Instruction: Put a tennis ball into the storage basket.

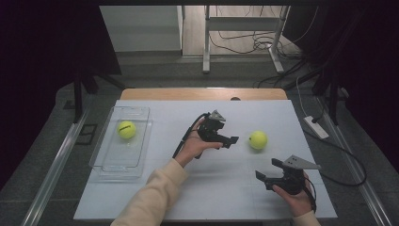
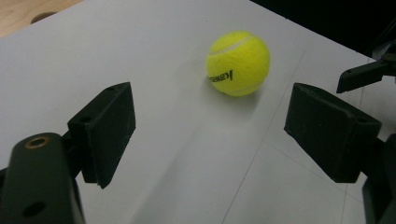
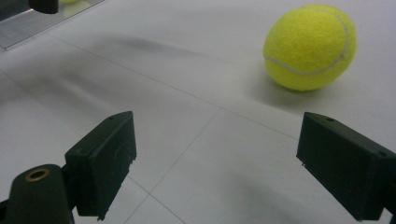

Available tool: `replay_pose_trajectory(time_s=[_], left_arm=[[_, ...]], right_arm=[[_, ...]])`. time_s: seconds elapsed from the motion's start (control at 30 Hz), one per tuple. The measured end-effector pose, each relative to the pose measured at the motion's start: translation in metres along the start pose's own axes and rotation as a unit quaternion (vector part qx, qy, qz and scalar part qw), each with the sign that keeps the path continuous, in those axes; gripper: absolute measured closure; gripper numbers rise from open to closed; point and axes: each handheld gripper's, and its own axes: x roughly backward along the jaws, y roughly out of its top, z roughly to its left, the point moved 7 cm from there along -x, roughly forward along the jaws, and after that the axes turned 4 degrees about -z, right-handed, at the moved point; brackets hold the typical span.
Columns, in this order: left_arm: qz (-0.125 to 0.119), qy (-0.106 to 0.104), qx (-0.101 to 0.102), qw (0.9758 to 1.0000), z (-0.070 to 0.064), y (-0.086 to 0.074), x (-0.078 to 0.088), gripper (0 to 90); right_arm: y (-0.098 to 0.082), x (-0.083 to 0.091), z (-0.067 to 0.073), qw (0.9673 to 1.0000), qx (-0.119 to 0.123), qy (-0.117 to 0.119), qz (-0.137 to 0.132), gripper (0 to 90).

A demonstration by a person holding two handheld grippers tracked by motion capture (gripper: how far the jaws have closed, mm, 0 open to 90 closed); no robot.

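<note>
White tabletop (image 1: pixel 197 197) is our largest thing and our landmark is the clear tray (image 1: pixel 109 165) at its left edge; one tennis ball (image 1: pixel 126 129) already lies inside that tray, toward its far end; the loose tennis ball (image 1: pixel 258 140) rests on the bare table well to the right of the tray, untouched. Between tray and loose ball we hold the left gripper (image 1: pixel 231 140), jaws spread wide with nothing between them, pointing at the ball but short of it; farther from the tray and nearer to us sits the right gripper (image 1: pixel 266 172), also wide open and empty. We judge the risk to lie in the approach; a jaw tip that nudges the round ball before both pads flank it would send it rolling toward the table's right edge; a close off its middle could squirt it out; a carry across to the tray with a shallow grip could drop it short.
</note>
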Motion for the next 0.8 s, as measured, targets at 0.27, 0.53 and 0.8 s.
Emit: replay_pose_trajectory(time_s=[0.27, 0.53, 0.8], left_arm=[[0.004, 0.000, -0.003, 1.0000, 0.002, 0.001, -0.003, 17.0], [0.010, 0.000, -0.005, 0.9999, 0.002, 0.000, -0.009, 17.0], [0.013, -0.004, -0.008, 0.9999, 0.000, 0.003, -0.014, 17.1]], right_arm=[[-0.001, 0.000, 0.000, 1.0000, 0.000, -0.003, 0.001, 11.5], [-0.001, -0.001, -0.001, 1.0000, 0.000, -0.004, 0.002, 11.5], [-0.001, 0.000, -0.001, 1.0000, 0.000, -0.006, 0.003, 11.5]])
